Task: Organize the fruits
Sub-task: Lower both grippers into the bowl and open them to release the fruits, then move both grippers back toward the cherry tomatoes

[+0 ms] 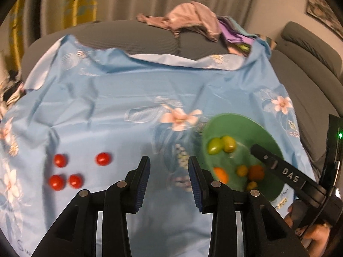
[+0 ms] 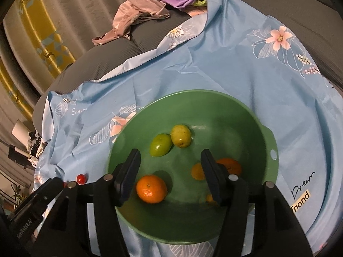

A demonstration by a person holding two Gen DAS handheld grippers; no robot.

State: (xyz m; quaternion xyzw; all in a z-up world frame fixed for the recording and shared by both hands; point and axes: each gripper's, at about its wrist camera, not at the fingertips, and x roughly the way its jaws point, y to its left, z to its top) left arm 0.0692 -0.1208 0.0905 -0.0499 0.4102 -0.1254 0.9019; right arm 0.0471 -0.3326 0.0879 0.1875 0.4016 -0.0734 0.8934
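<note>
Right wrist view looks down into a round green plastic bowl (image 2: 270,132) that stands on a light blue flowered cloth (image 2: 214,64). Inside the bowl lie two green oval fruits (image 2: 160,144), touching each other, one bright orange mandarin (image 2: 151,189) near the front, and other orange and yellow fruits (image 2: 232,166) partly hidden behind a finger. The right gripper (image 2: 170,176) hangs over the bowl with its fingers spread apart; nothing is between them and they touch no fruit. In the left wrist view the left gripper (image 1: 169,182) is also spread, about halfway, and it is empty above the bare cloth just left of the bowl. Only this view shows all four small red round tomatoes (image 1: 74,170) lying on the cloth, well apart from the bowl. From the right wrist, only one of them is seen clearly, at the left edge.
</note>
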